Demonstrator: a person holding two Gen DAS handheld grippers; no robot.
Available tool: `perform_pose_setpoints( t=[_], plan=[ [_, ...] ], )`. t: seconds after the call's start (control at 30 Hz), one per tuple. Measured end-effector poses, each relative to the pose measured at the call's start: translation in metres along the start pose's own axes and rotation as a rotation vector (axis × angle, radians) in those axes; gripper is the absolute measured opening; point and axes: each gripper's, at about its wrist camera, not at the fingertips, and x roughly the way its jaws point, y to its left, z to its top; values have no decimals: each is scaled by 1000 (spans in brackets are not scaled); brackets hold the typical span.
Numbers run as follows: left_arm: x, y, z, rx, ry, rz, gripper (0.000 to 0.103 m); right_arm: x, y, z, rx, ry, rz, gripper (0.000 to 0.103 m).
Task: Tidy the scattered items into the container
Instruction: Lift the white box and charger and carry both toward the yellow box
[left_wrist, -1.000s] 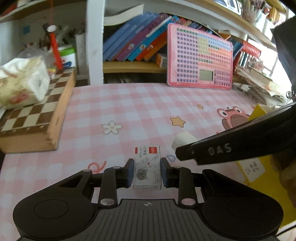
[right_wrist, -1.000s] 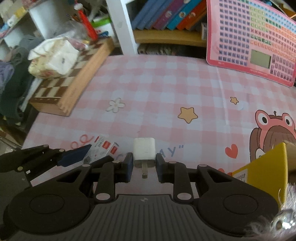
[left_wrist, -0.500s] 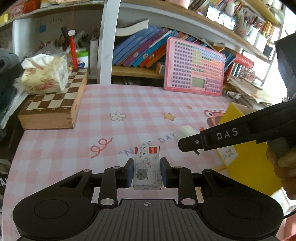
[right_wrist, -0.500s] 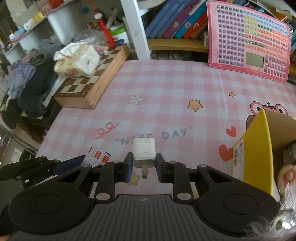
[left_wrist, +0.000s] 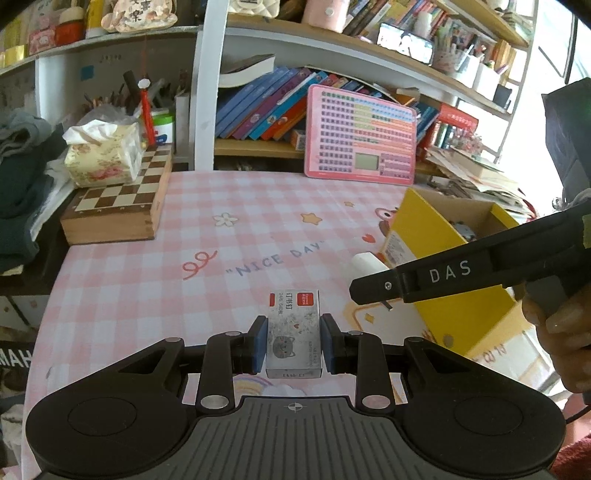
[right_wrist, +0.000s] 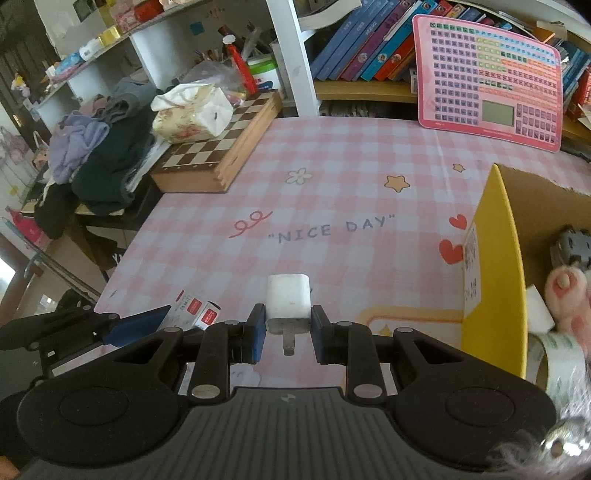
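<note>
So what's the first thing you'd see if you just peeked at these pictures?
Probably the two black grippers up close, each holding something: the left gripper pinches a little staple box with a cat on it, and the right gripper pinches a white charger plug. Next, the yellow box on the right of the pink checked tablecloth.

The box (right_wrist: 493, 266) stands at the right of the table (right_wrist: 332, 155); a tape roll (right_wrist: 557, 354) lies in it. The chessboard (right_wrist: 218, 147) lies at the left with a tissue pack (right_wrist: 192, 110) on it. The keypad board (right_wrist: 487, 77) leans behind, against the bookshelf (right_wrist: 369, 90).
</note>
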Motion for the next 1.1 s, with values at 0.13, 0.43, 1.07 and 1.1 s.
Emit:
perform_pose_setpoints(
  t=[0.13, 0.43, 1.07, 1.1],
  plan=[
    [-15, -6, -7, -1, 1, -17, 28, -17, 1, -14, 5, -12, 7, 24],
    [-50, -25, -19, 25, -13, -55, 28, -56, 0, -50, 3, -41, -3, 24],
    [-103, -61, -46, 90, -31, -127, 28, -118, 17, -128, -72, -97, -31, 24],
    [-105, -63, -47, 92, -30, -133, 28, -120, 17, -132, -69, -97, -39, 24]
  ],
)
